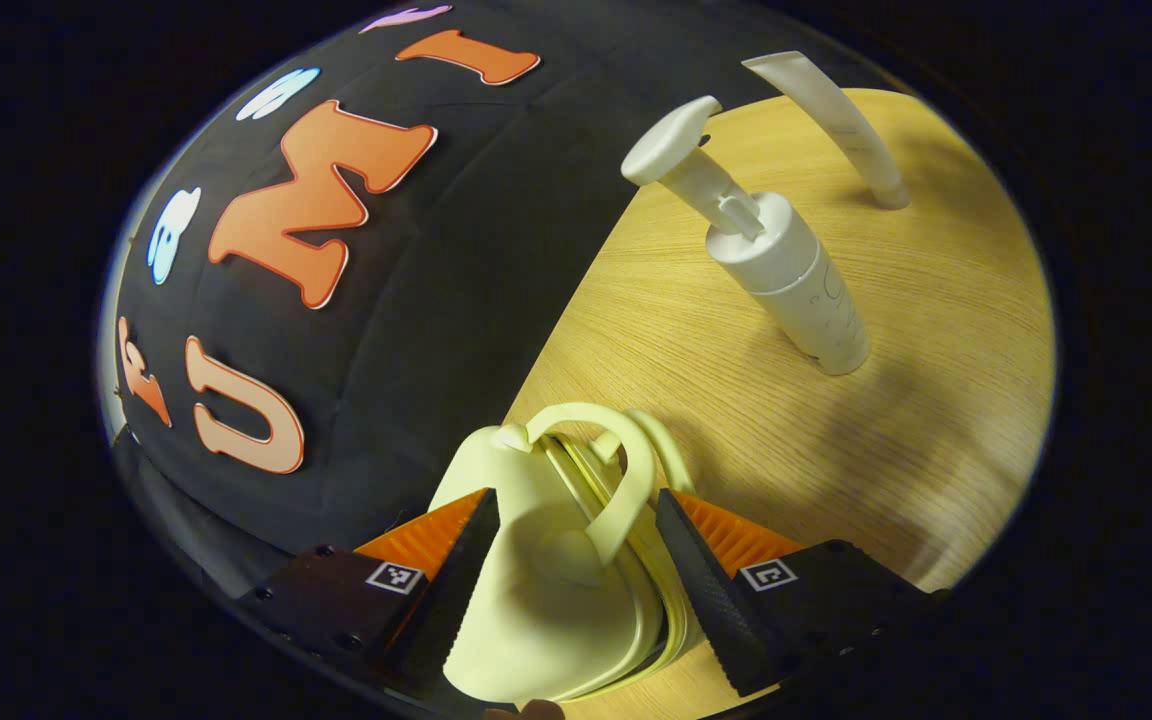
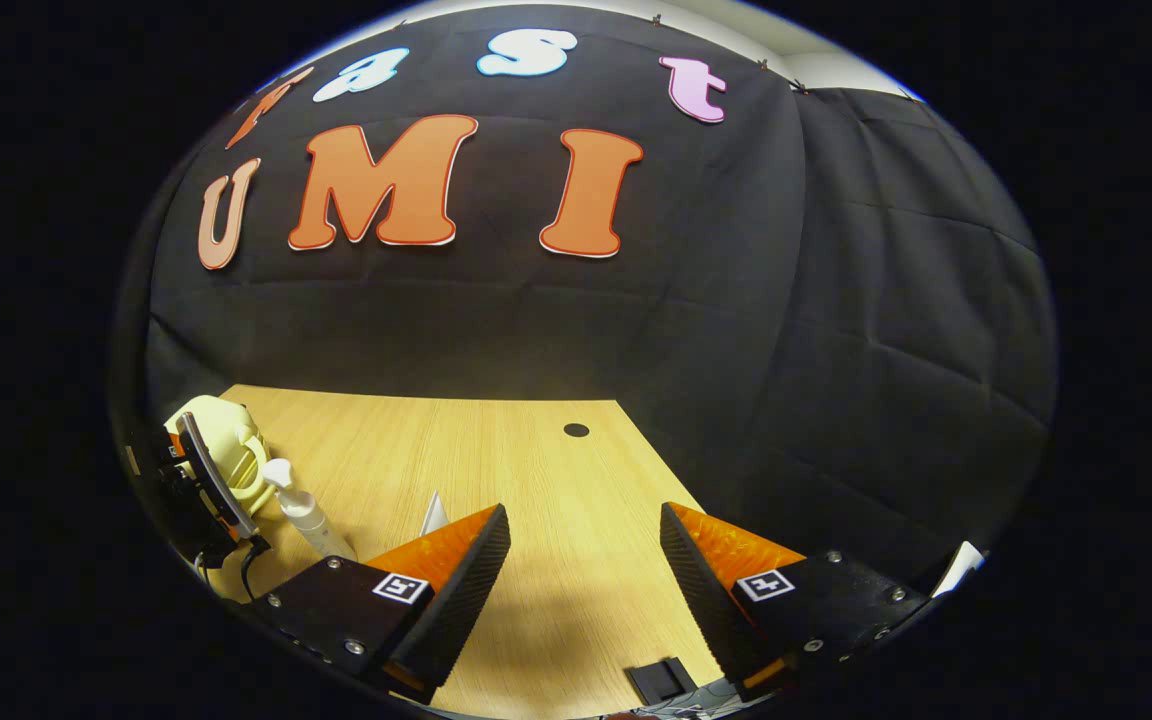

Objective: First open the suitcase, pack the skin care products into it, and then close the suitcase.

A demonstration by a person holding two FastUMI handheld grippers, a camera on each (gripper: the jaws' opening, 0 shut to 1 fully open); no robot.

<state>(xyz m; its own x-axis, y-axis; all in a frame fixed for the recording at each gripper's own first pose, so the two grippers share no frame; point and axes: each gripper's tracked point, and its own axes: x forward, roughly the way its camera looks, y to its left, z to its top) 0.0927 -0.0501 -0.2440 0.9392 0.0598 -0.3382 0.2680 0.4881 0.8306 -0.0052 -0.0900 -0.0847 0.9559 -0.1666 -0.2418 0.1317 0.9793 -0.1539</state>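
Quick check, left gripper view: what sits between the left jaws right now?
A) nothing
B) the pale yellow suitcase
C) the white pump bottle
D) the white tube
B: the pale yellow suitcase, handle up, sits between the left gripper jaws, while the pump bottle and tube stand farther off on the wooden table.

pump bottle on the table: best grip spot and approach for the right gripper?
Grip the pump bottle around its round body, below the collar, not the pump head, which overhangs on a thin stem. It stands upright on the table, so come in level from the side. The right gripper is open and holds nothing; the tube stands beyond, so there seems room.
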